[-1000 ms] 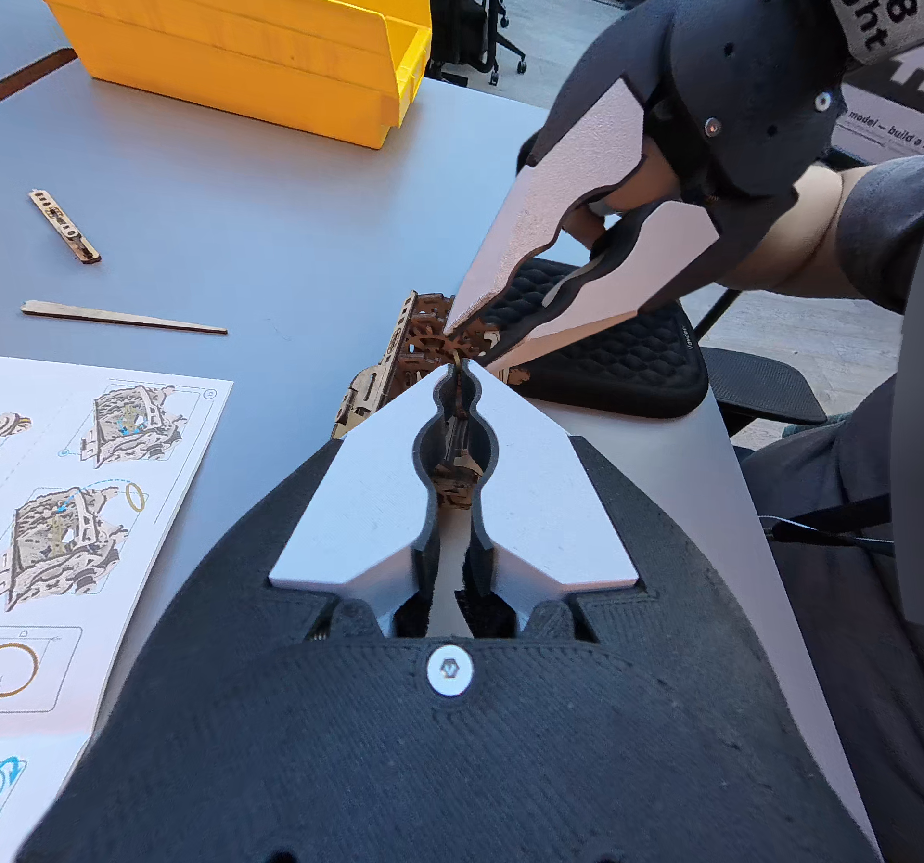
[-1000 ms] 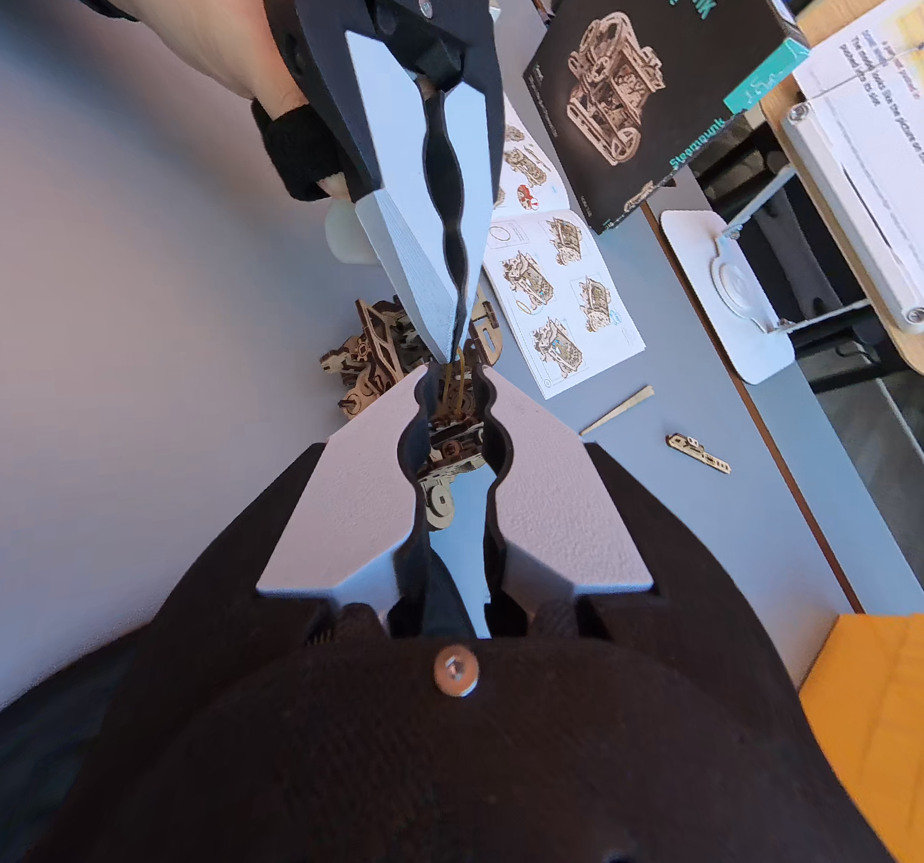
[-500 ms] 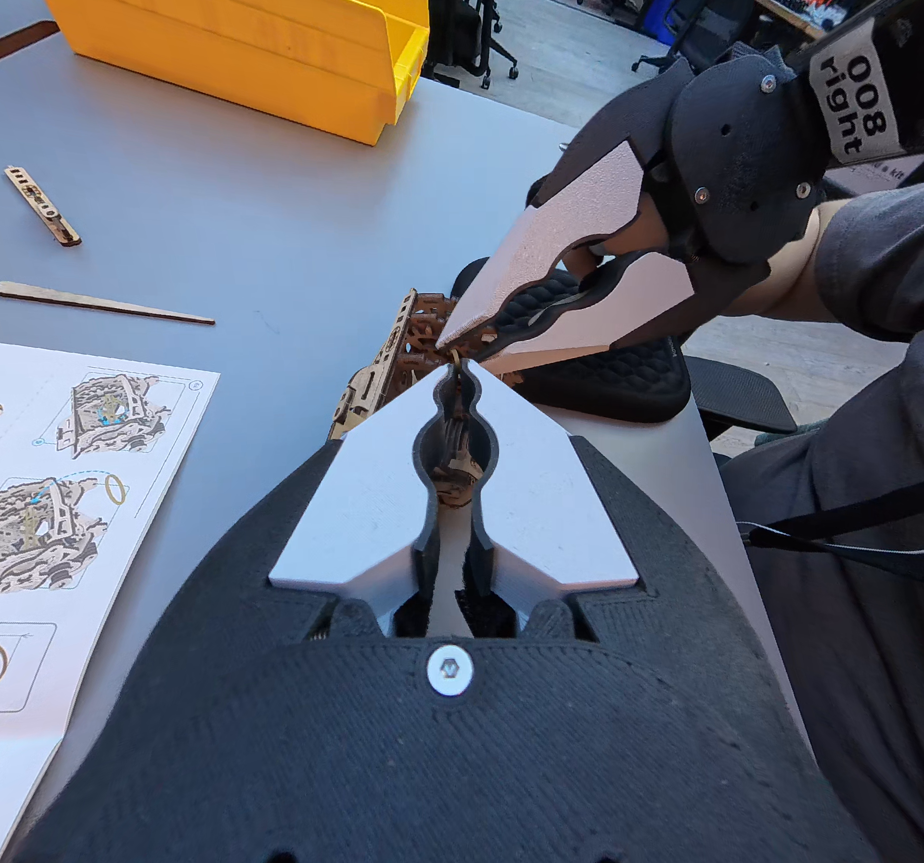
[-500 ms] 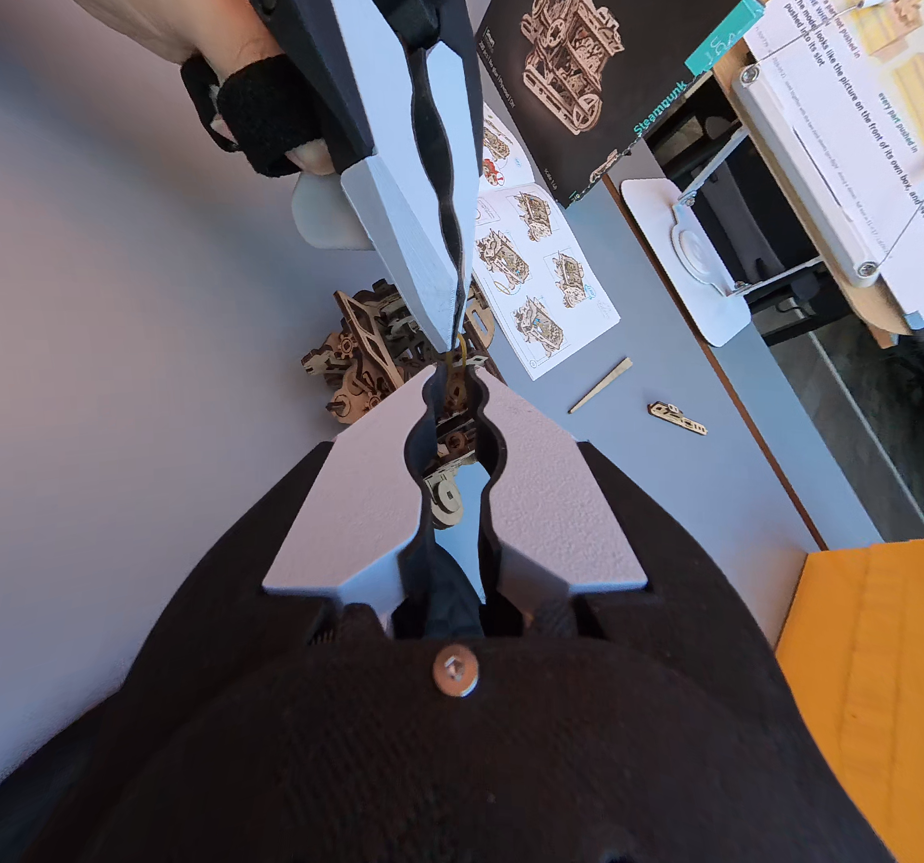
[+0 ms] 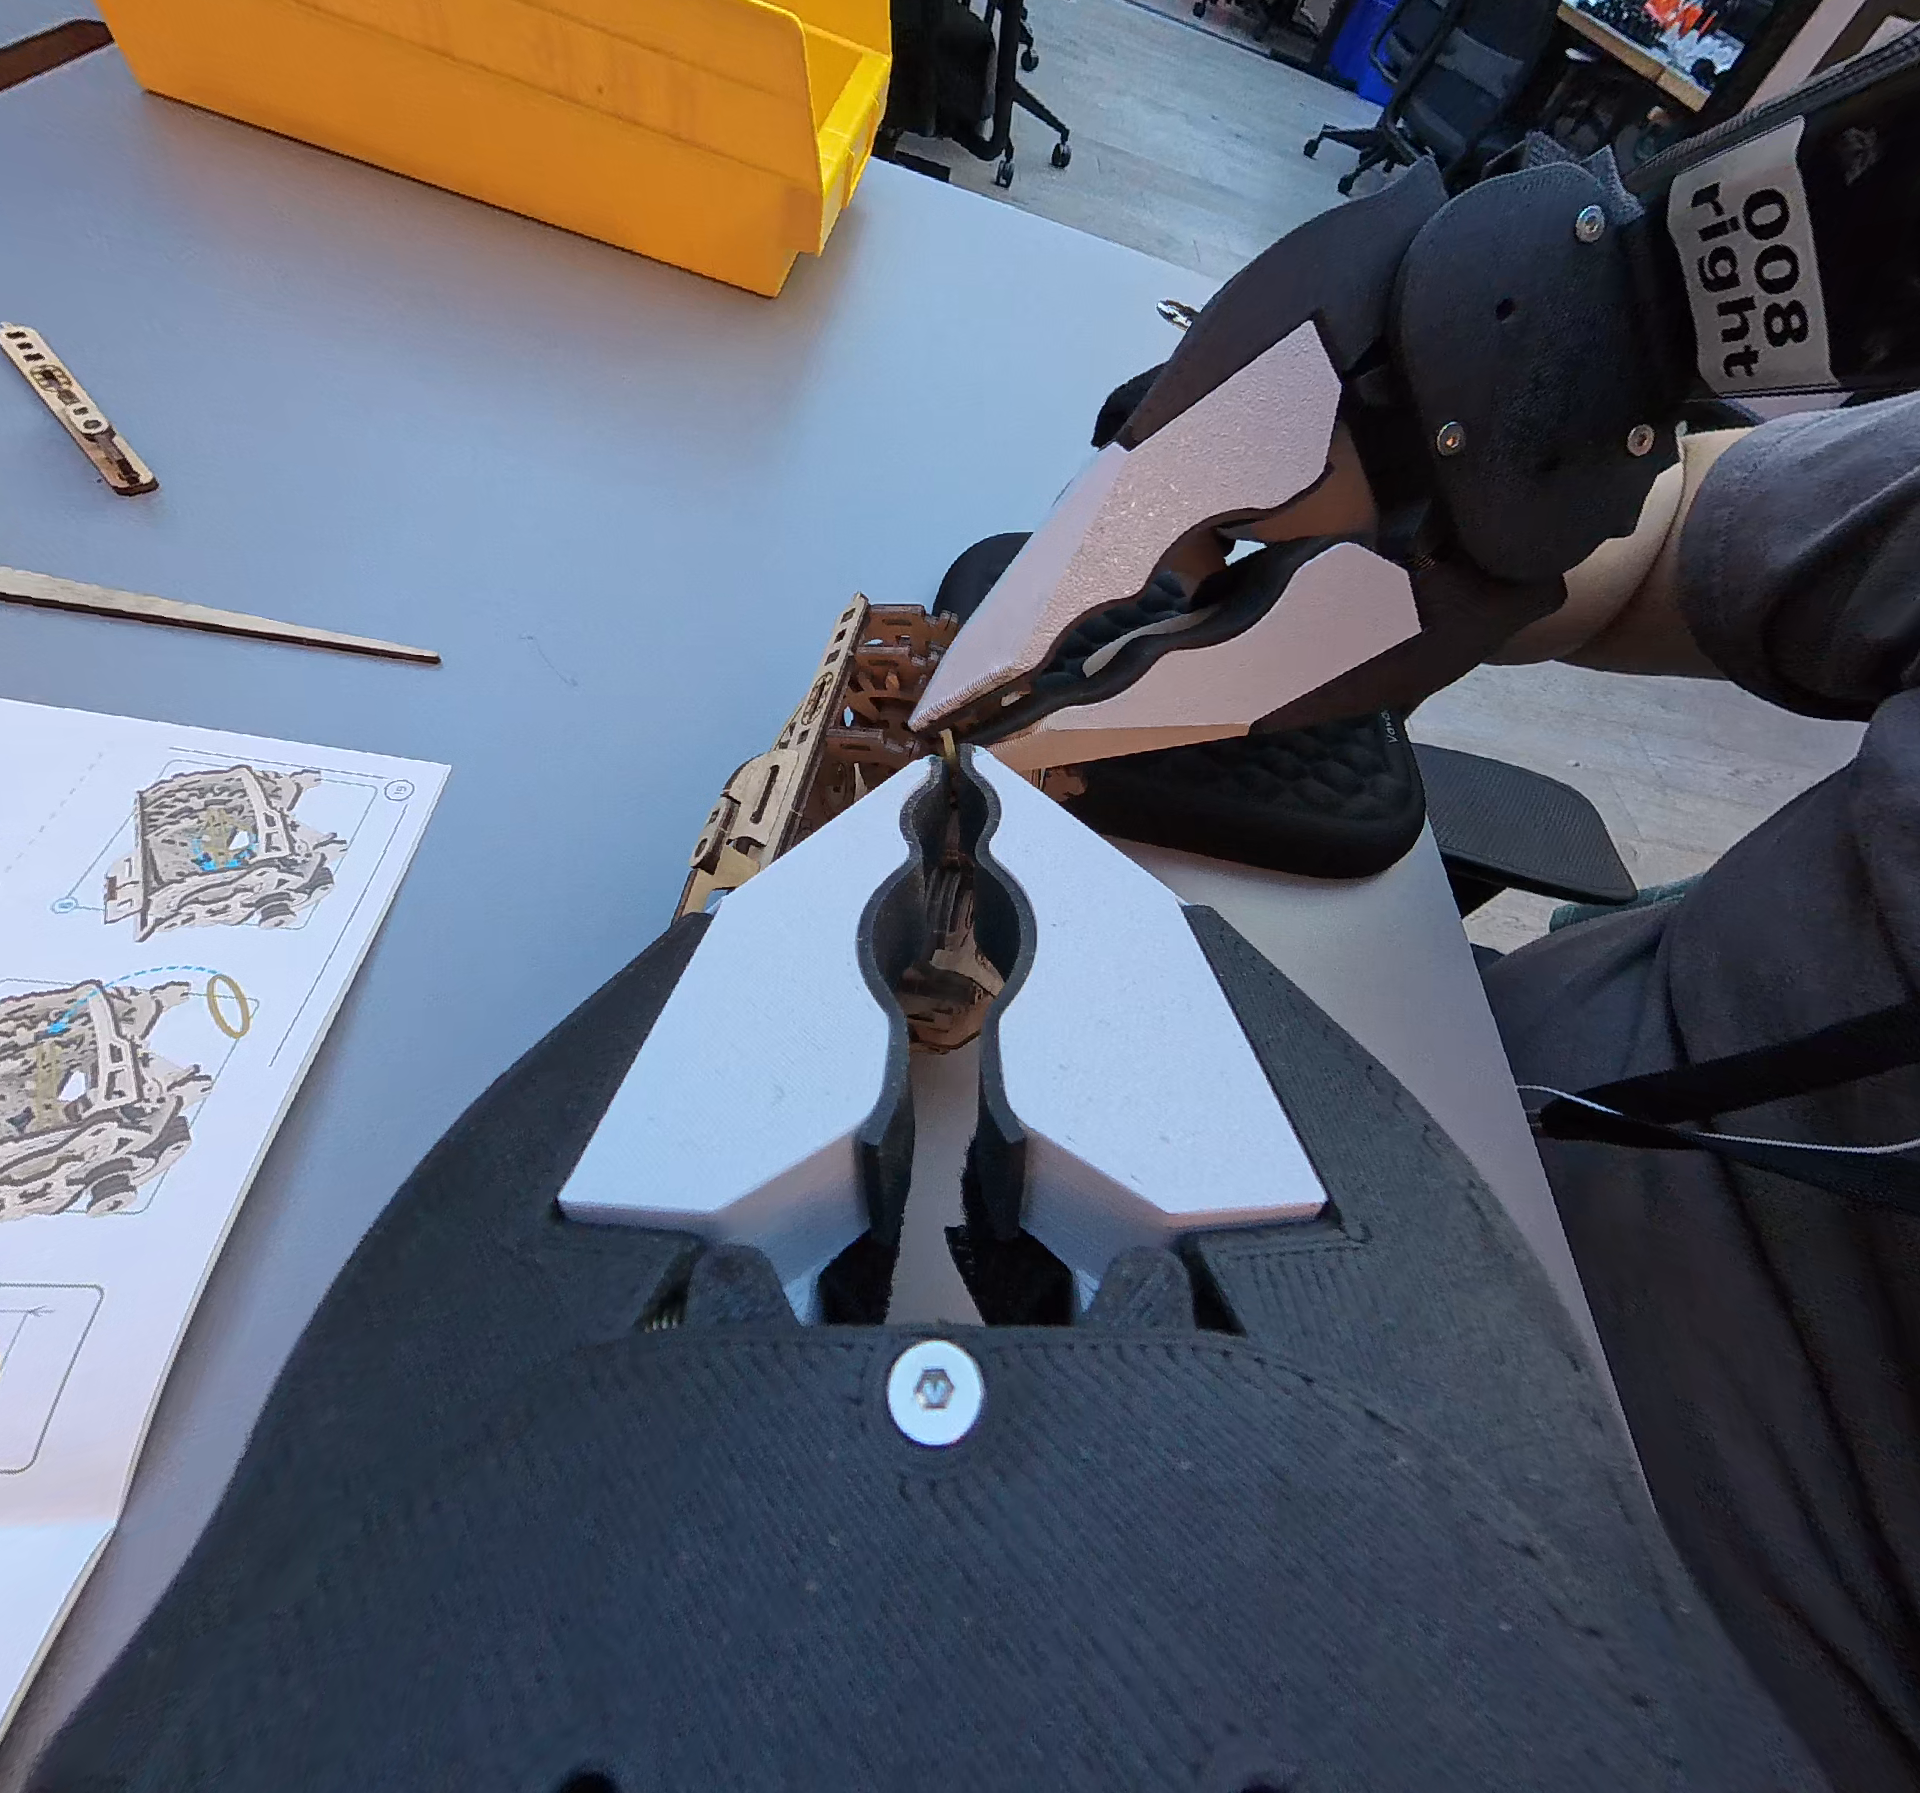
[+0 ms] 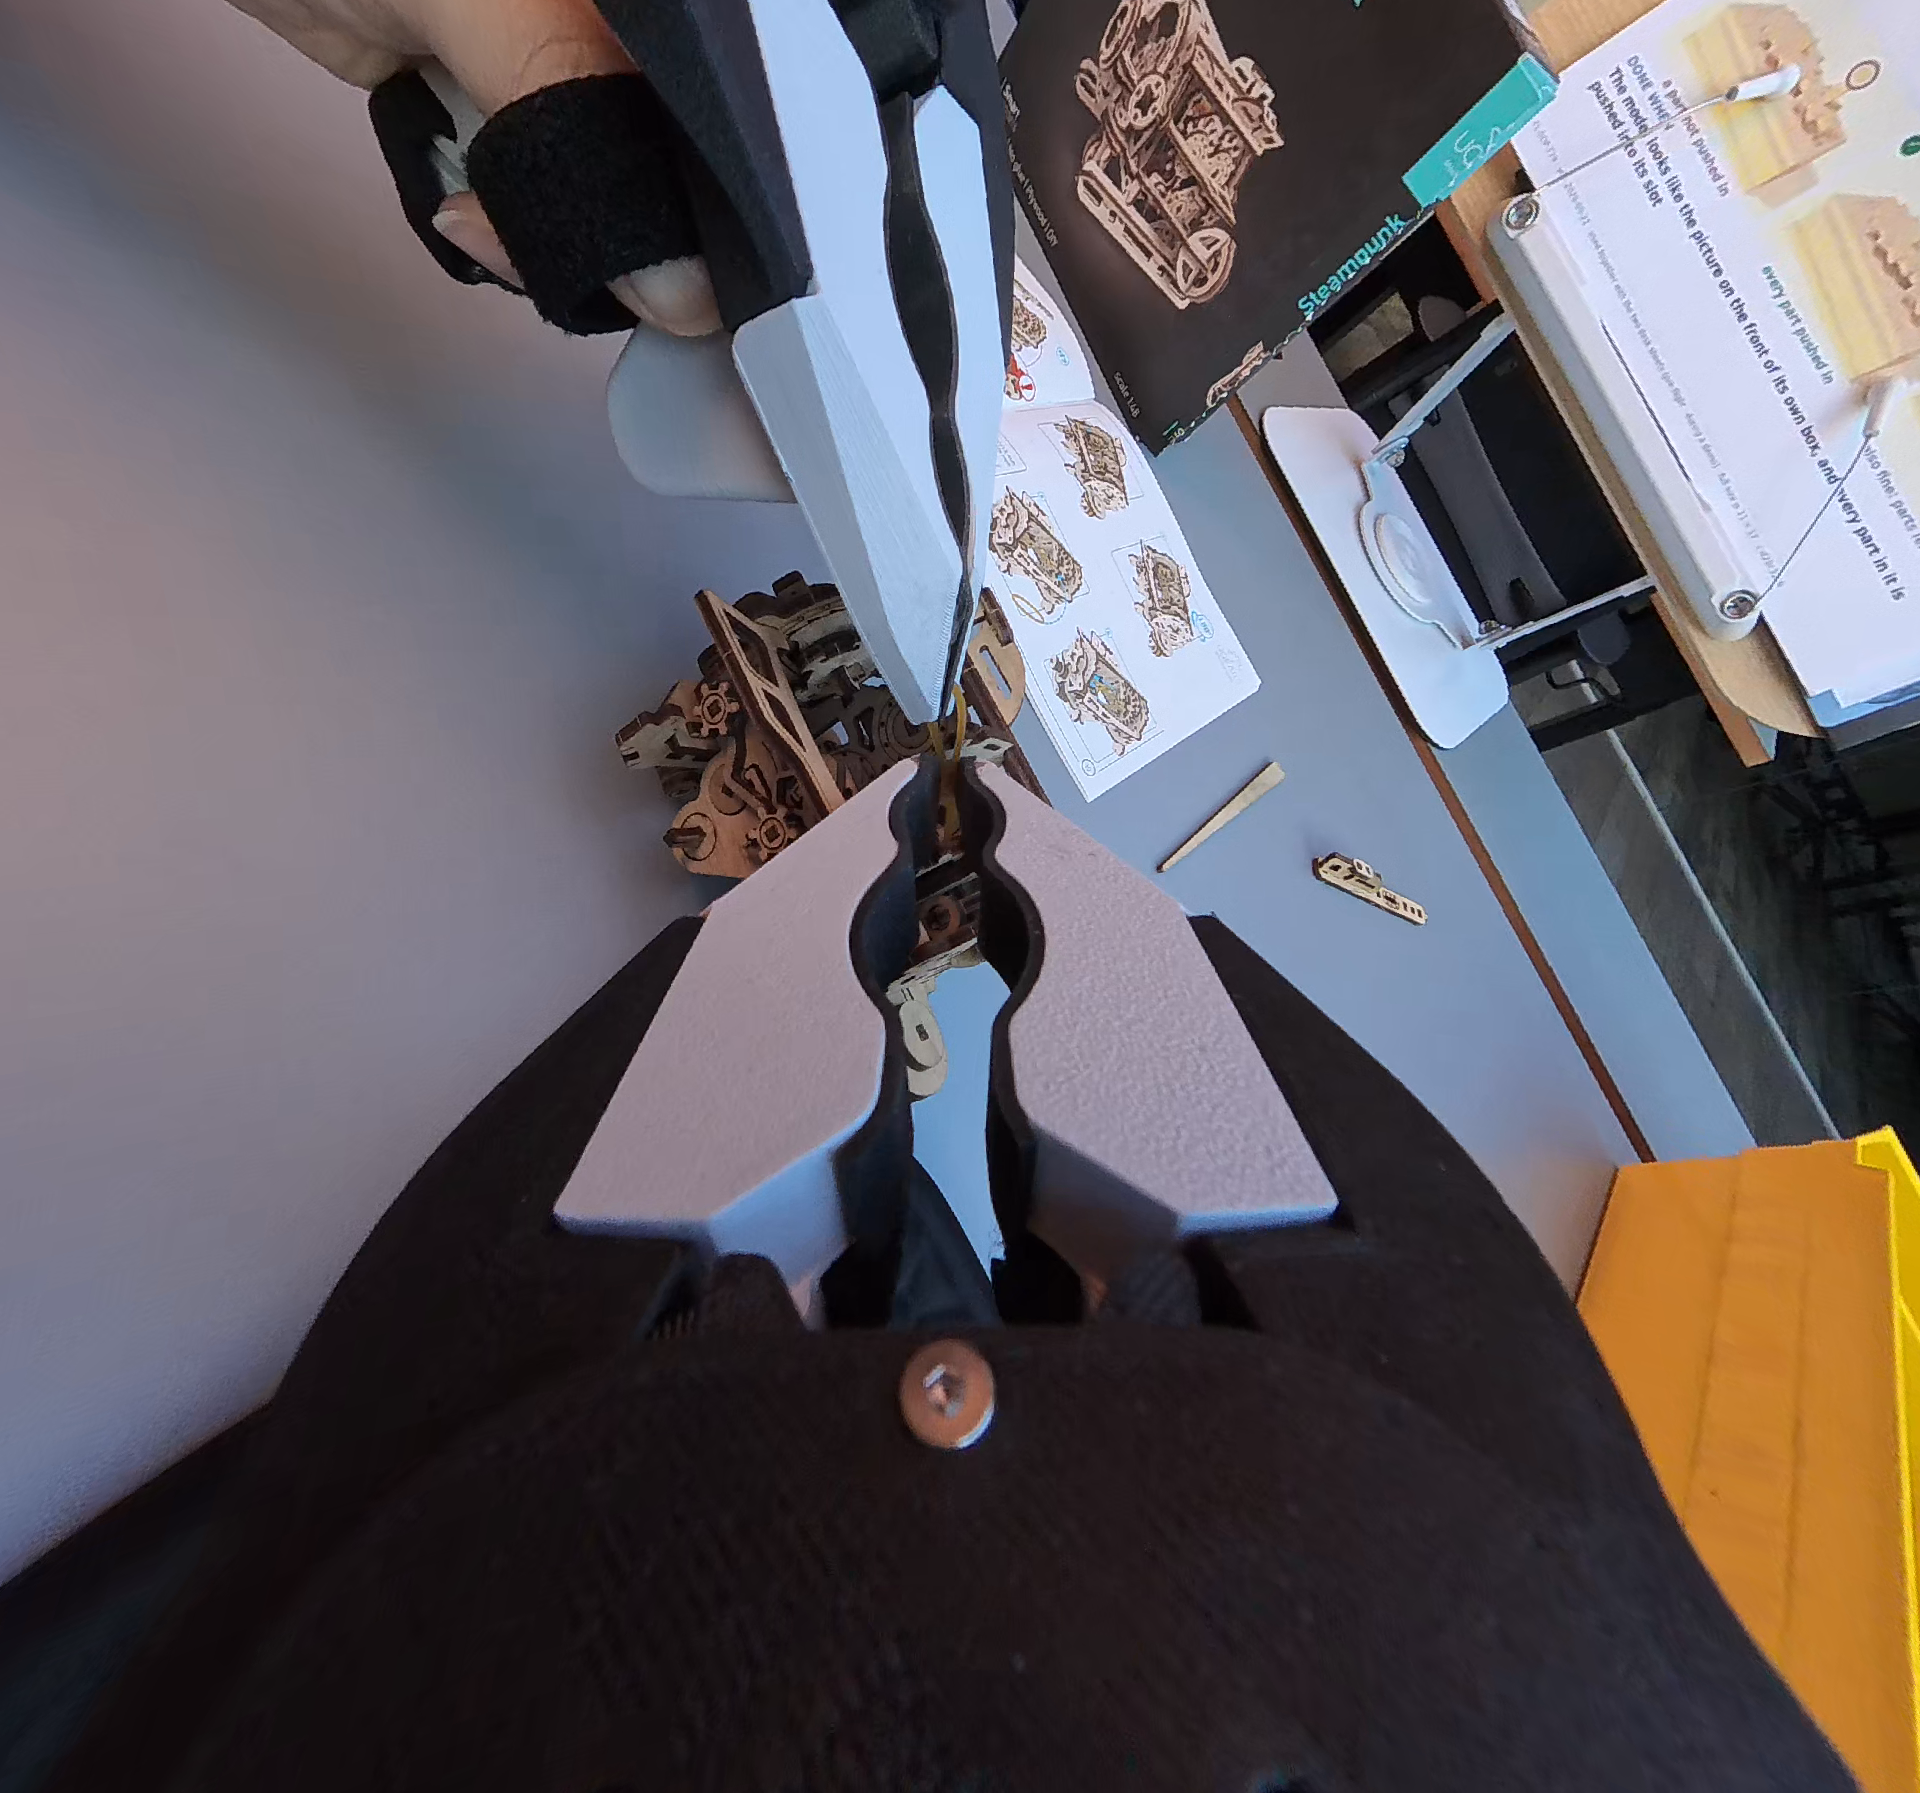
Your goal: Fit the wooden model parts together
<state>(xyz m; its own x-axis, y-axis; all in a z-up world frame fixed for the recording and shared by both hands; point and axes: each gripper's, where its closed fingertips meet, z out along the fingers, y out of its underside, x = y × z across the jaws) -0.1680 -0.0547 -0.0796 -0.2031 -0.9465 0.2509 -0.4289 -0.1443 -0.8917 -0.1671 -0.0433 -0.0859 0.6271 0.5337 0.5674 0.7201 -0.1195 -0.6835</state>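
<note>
The partly built wooden model (image 5: 831,735) stands on the grey table (image 5: 520,455), just beyond both gripper tips; it also shows in the right wrist view (image 6: 748,725). My left gripper (image 5: 951,769) and my right gripper (image 6: 940,779) meet tip to tip above it. A thin yellow rubber band (image 6: 951,735) runs between the two tips, and each gripper is shut on one end. In the left wrist view the band (image 5: 948,746) is a small brass-coloured bit. The right gripper (image 5: 935,720) comes in from the right, the left gripper (image 6: 935,694) from above.
A yellow bin (image 5: 520,81) stands at the back left. An instruction sheet (image 5: 208,912), a thin wooden stick (image 5: 208,616) and a small slotted wooden piece (image 5: 78,408) lie left of the model. A black kit box (image 6: 1247,133) stands behind. A black cushion (image 5: 1247,798) lies at the table's right edge. Only a small space, under 4 cm, lies between the two pairs of fingers.
Both grippers stay shut and tip to tip over the model. The right gripper has tilted flatter and lower. The left gripper has shifted a little, so the sheet and stick sit further left.
</note>
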